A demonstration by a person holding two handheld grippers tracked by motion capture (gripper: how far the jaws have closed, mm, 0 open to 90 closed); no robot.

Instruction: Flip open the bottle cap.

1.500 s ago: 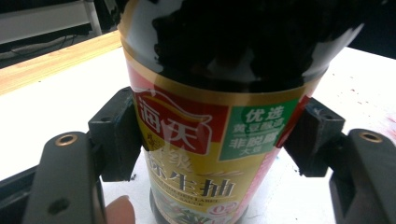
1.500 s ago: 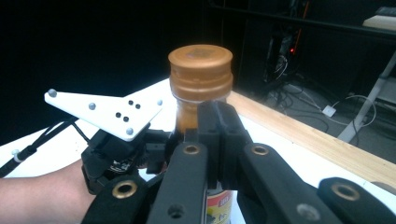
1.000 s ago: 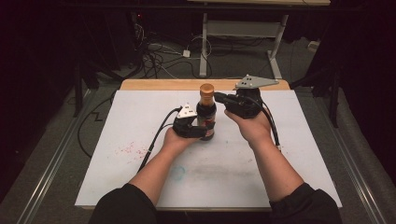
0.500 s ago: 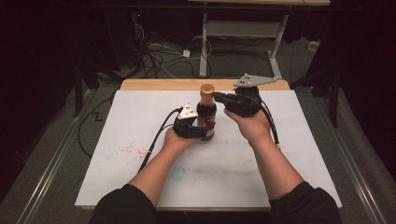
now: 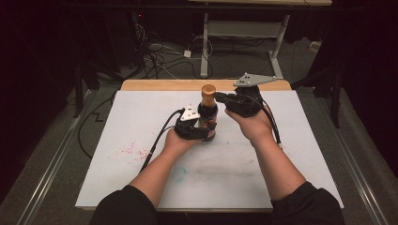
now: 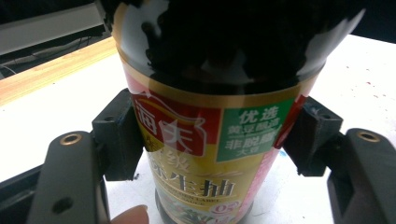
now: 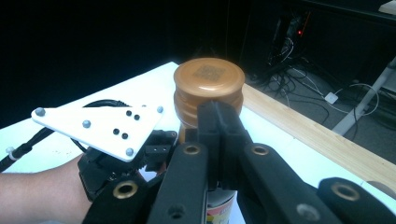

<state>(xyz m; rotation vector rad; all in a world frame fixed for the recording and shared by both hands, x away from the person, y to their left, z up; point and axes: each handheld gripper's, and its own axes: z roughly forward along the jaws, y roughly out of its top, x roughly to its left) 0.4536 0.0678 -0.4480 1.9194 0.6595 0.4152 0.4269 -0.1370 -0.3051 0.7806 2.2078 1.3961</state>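
The left gripper (image 5: 202, 132) is clamped on the lower body of a dark sauce bottle (image 5: 207, 117); in the left gripper view both black pads (image 6: 119, 135) press the label from either side, so the bottle (image 6: 210, 140) is pinned upright on the white mat (image 5: 141, 122). It stands a little beyond the middle of the mat, toward twelve o'clock, with the wooden table edge (image 5: 159, 85) behind it.

The right gripper (image 5: 220, 97) sits at the bottle's three o'clock, level with the neck. In the right gripper view its two jaws are pressed together with no gap, their tips just below the copper-coloured cap (image 7: 209, 88), and they seem to lie in front of the neck rather than around it, so this claw is clenched on nothing. Whether the tips touch the neck, I cannot tell.

Over the last second almost nothing has shifted: the bottle stands where it stood, the left claw has kept its hold, and the right one has stayed beside the cap. To me this reads as a pause before the cap is tackled. The base is already braced; the right claw would need to spread and take the cap (image 5: 208, 90) before any twisting can begin.
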